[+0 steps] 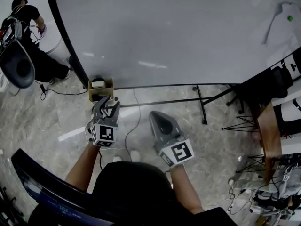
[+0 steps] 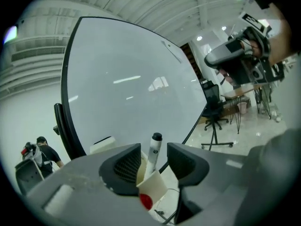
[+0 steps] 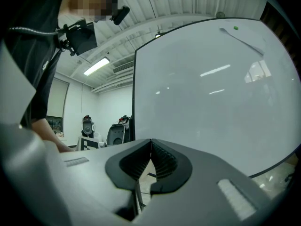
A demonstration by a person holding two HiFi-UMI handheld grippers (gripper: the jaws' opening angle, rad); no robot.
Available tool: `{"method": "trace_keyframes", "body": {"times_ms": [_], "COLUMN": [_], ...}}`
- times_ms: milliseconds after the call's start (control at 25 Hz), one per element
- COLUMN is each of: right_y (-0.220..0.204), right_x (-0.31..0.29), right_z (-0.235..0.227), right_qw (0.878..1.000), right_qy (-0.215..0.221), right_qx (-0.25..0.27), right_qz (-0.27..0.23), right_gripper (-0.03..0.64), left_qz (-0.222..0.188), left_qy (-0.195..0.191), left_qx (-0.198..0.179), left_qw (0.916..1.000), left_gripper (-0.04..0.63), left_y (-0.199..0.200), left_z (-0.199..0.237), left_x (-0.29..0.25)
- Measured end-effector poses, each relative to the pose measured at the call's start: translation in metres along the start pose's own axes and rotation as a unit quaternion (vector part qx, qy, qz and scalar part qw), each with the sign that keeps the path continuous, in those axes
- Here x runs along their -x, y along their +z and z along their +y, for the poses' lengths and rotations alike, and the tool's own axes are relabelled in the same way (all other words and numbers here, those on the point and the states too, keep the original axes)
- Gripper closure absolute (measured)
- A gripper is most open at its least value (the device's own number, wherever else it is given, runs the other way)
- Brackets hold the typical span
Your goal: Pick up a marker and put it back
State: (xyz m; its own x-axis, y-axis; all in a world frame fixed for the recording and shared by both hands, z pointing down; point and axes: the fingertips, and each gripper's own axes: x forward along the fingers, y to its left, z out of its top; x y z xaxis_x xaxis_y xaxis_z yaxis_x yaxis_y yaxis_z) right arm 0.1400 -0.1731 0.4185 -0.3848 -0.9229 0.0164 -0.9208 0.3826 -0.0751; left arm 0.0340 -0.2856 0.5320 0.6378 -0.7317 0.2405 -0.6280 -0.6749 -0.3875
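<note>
While the left claw (image 1: 108, 105) stands spread with its pads clear, the marker (image 2: 154, 149) leans in the paper cup (image 2: 151, 187), its cap above the cup's rim, between the two jaws. The right claw (image 3: 151, 161) is pressed together with nothing in it, off to the cup's right. Risk: the jaws flank the cup closely, so a skewed or rolling pull-back could clip the marker or the rim. The cup looks light and may tip, spilling the marker.

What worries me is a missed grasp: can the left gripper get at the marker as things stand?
Probably yes. The left gripper has its jaws apart, and the marker stands nearly upright between them in a paper cup; nothing seems to block it.
</note>
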Motion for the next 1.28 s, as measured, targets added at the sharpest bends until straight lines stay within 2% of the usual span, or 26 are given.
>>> {"method": "trace_keyframes", "body": {"times_ms": [200,360,560,1000,1280], "right_y": [-0.001,-0.003,-0.002,0.002,0.003], "right_x": [0.002,0.002,0.002,0.003,0.004], "right_z": [-0.005,-0.007,-0.007,-0.001,0.01], "right_qw": [1.0,1.0,1.0,1.0,1.0], "right_qy": [-0.009,-0.014,-0.017,-0.011,0.001], "right_qx": [0.0,-0.004,-0.005,-0.005,-0.004], "right_qz": [0.0,0.0,0.0,-0.005,-0.012], "right_gripper": [0.607,0.607,0.607,0.607,0.607], "left_qz": [-0.002,-0.001,-0.005,-0.02,-0.03], "left_qy": [0.011,0.015,0.023,0.027,0.041], "left_qx": [-0.053,-0.076,-0.063,-0.047,-0.01], "left_qw": [0.9985,0.997,0.9977,0.9983,0.9987], "left_gripper": [0.443,0.449,0.523,0.526,0.526], "left_y": [0.005,0.004,0.004,0.018,0.025], "left_z": [-0.003,-0.004,0.0,0.005,0.016], "left_x": [-0.004,-0.007,-0.006,0.0,0.016]}}
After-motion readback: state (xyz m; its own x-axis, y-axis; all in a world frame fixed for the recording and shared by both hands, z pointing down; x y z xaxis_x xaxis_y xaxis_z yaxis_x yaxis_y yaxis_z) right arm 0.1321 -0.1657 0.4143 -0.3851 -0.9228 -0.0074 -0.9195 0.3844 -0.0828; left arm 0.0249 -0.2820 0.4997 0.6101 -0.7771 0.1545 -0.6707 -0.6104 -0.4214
